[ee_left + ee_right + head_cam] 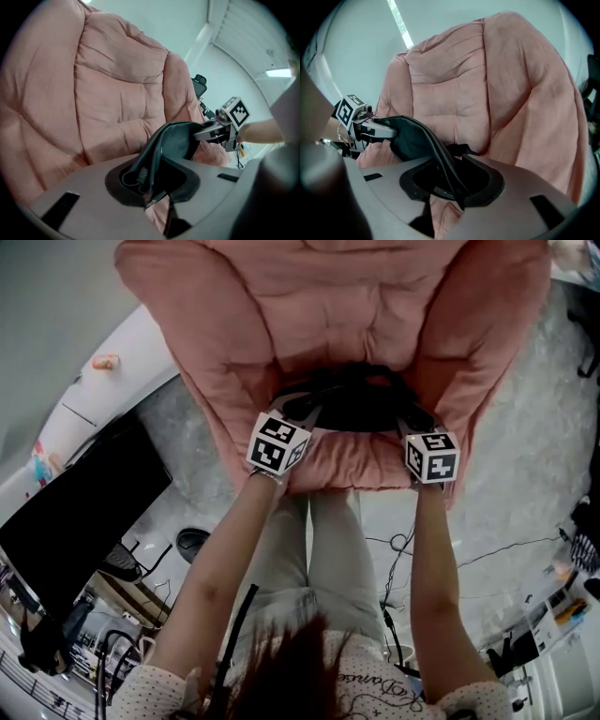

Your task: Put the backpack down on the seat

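**Tool state.** The left tool [154,187] is nearly closed on a fold of dark fabric and strap from the backpack [356,397]. The material runs straight through between its jaws. The right tool [450,187] stands slightly wider and clamps a thicker band of the same fabric. Neither tool has anything else in its grip.

**Position of the load.** The backpack hangs between the two tools, in front of the backrest of the pink armchair [234,306] and over its seat [347,463]. It is centred between the armchair's padded sides. No view shows whether its underside already bears on the seat.

**Handling properties (judged).**
- Soft and limp: the fabric arches and creases between the two grips and will not hold a shape.
- Probably light: it looks flat, not stuffed.
- Not fragile. The smooth fabric may slide through a loose jaw.
- Loose straps can catch on a tool.

**Grip points.** Take hold at opposite ends of the upper edge, on a seam or strap. Avoid gripping a single thin layer of fabric.
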`<state>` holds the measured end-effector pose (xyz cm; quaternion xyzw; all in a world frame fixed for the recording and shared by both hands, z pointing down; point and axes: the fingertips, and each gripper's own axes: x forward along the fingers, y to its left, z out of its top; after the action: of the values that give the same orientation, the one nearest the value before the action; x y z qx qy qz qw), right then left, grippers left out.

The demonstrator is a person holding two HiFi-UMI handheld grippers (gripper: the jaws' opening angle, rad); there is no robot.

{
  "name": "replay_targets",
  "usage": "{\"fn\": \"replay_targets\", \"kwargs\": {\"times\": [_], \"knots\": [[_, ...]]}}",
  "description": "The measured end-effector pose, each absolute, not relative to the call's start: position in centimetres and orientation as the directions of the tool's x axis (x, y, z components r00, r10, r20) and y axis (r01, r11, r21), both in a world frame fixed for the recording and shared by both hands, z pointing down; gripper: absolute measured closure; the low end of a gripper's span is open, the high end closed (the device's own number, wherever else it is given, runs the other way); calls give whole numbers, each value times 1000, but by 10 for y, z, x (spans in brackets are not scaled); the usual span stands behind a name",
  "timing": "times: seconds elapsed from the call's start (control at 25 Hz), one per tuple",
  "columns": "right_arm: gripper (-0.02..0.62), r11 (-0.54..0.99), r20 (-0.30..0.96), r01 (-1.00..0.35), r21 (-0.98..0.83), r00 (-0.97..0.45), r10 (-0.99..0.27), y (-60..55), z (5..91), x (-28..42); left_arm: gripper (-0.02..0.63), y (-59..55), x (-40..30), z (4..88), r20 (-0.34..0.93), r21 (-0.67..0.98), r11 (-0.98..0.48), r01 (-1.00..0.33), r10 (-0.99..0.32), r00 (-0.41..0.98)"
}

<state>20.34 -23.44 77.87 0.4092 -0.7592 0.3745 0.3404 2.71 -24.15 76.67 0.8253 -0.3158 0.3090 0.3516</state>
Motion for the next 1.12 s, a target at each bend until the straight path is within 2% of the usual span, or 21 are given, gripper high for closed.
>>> {"fn": "replay_targets", "kwargs": {"times": [0.2, 0.28, 0.32, 0.44, 0.68, 1.12], "knots": [[430, 347, 828, -882, -317, -436, -352, -229, 775, 208, 475, -241, 19, 760, 753, 361, -533, -765, -318, 576], [302, 323, 817, -880, -349, -454, -356, -230, 770, 207, 426, -242, 16, 754, 756, 348, -539, -767, -322, 570], [286, 312, 811, -879, -361, -461, -359, -231, 767, 205, 402, -242, 14, 752, 757, 340, -548, -765, -323, 568], [233, 306, 816, -887, -345, -445, -370, -231, 759, 204, 383, -241, 11, 742, 752, 321, -577, -752, -328, 572], [196, 293, 818, -888, -355, -447, -363, -225, 744, 201, 380, -240, 9, 716, 732, 310, -614, -725, -333, 595], [221, 349, 765, -889, -297, -440, -470, -245, 674, 191, 380, -239, 0, 674, 705, 280, -670, -688, -342, 621]]}}
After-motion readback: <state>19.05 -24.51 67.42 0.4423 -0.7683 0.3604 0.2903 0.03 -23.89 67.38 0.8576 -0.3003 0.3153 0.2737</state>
